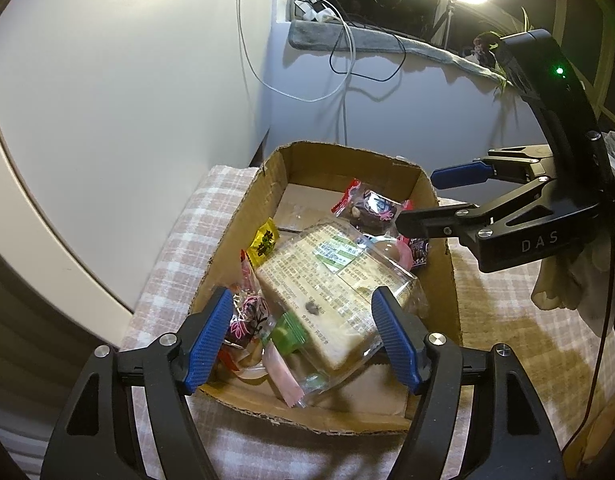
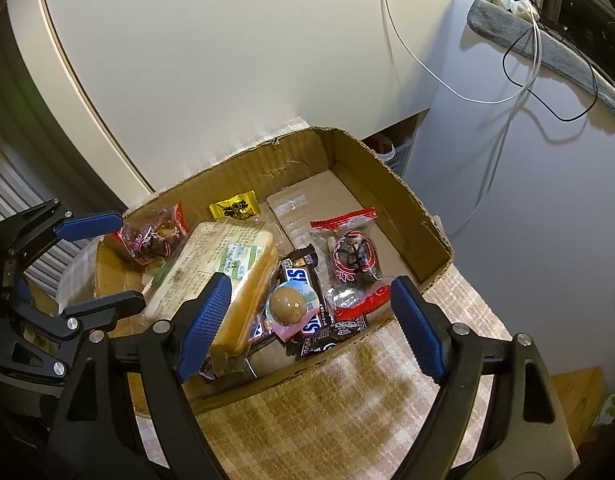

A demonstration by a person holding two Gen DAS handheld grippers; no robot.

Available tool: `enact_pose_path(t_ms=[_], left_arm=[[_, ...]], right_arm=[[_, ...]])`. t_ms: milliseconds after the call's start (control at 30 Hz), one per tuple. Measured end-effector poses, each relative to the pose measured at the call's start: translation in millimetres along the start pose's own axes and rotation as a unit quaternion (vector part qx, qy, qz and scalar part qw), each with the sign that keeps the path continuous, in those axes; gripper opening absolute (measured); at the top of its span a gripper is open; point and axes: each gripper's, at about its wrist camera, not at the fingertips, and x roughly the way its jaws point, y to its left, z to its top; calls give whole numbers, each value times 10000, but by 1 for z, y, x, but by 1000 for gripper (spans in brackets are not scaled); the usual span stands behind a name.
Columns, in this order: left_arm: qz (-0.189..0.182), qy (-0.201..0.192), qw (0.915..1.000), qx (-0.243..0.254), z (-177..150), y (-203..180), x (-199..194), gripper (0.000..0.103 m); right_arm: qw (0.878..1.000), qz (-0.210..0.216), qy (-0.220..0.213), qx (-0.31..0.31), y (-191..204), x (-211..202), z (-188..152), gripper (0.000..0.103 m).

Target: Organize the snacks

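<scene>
Low in both frames, your 2 tongs hang wide open over the cardboard box [image 1: 443,280] and hold nothing. Your left tongs [image 1: 303,340] frame the big clear bread pack [image 1: 327,280] at lower center. Your right tongs [image 2: 307,328] frame a brown egg [image 2: 288,305] on a Snickers bar [image 2: 303,280]. A yellow candy [image 2: 235,209] lies near the box's back wall.

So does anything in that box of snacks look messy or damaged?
Yes. The cardboard box has ragged, torn rims. Inside, the big bread pack lies tilted across smaller snacks, and the Snickers bars sit heaped in one corner.
</scene>
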Motion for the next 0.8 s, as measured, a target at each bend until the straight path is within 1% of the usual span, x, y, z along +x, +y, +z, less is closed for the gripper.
enact_pose_path(t_ms=[233, 433, 633, 800], left_arm=[[26, -101, 9999, -49, -2, 0, -10, 72], [51, -219, 9997, -83, -6, -2, -20, 72], [67, -315, 9993, -175, -13, -3, -31, 72], [118, -407, 9989, -186, -23, -10, -41, 72]], right_arm=[[9999, -35, -142, 72, 3, -13, -6, 84], [9992, -156, -337, 125, 11, -28, -18, 84], [9973, -401, -548, 283, 22, -46, -33, 84], [9946, -615, -717, 431, 33, -61, -53, 84]])
